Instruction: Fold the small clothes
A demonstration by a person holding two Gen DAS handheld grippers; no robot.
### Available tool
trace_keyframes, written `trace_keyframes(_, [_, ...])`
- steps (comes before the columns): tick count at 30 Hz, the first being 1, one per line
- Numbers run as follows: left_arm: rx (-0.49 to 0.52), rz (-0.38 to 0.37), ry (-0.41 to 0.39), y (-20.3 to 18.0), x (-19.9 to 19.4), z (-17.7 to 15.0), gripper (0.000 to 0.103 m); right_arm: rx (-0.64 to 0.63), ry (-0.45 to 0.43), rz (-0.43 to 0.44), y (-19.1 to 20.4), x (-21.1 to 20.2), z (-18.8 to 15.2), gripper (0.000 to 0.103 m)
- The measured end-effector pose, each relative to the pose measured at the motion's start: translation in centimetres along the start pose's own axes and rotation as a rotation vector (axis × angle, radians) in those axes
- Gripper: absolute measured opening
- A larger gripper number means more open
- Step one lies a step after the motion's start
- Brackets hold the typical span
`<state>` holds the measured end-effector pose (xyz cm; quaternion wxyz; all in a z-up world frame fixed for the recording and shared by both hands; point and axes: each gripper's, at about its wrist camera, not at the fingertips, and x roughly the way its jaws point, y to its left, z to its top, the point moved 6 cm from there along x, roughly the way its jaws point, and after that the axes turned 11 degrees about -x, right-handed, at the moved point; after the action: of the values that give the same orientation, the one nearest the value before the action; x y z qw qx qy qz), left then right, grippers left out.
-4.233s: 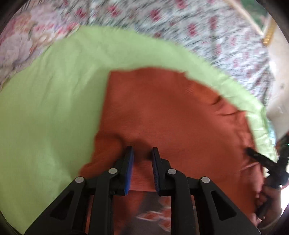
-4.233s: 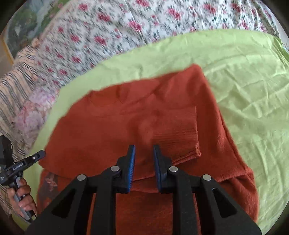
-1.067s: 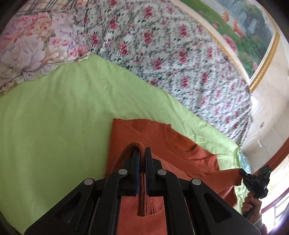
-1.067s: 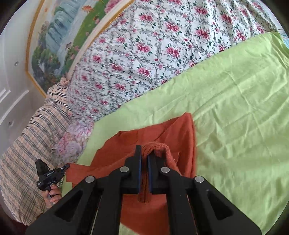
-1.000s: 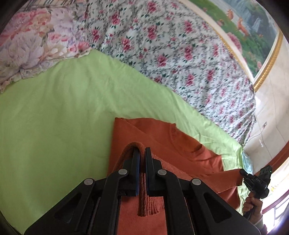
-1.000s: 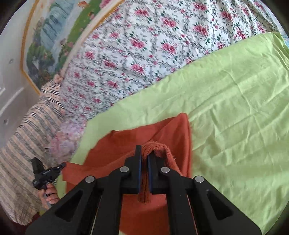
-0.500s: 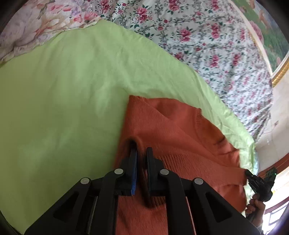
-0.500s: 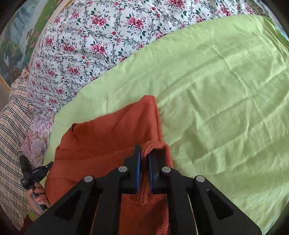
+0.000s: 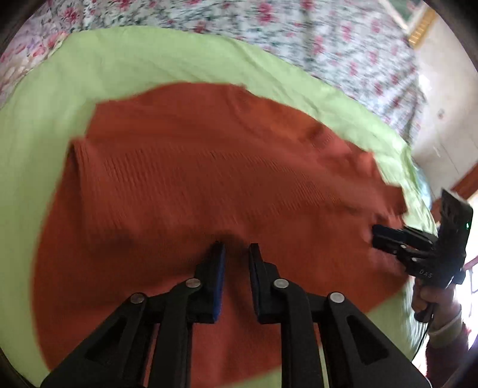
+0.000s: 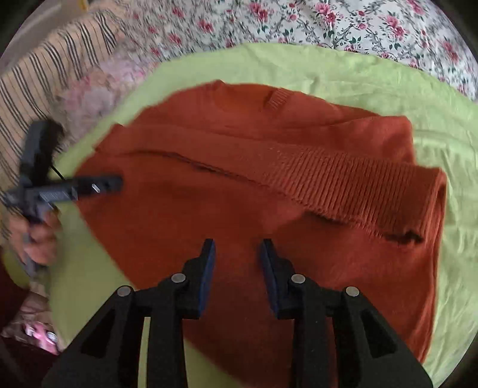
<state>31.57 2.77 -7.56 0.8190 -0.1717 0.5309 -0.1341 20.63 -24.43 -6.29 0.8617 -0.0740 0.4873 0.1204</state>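
A rust-orange knitted sweater is lying folded on a light green bedsheet, its ribbed hem band running across the upper layer and its neckline pointing toward the white quilt with pink flowers. The left gripper is hovering just above the sweater's near part with its black fingers spread apart, nothing between them. The right gripper is likewise sitting over the knit with its fingers parted wide and gripping nothing. In the left wrist view, which is blurred, the right gripper is reaching over the sweater's far side edge. In the right wrist view, a beige cushion with dark stripes is lying beyond the sheet.
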Motion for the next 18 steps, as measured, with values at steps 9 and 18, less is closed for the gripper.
trace_keyframes(9, [-0.19,0.134,-0.169,5.0,-0.8,10.0,0.016,0.375,-0.146,-0.254,-12.7,-2.9,2.8,0.033])
trace_keyframes(18, [-0.232,0.016,-0.189,4.5,-6.3,1.1,0.021,0.365,-0.181,-0.176,-7.0,-5.7,-1.0,0.033])
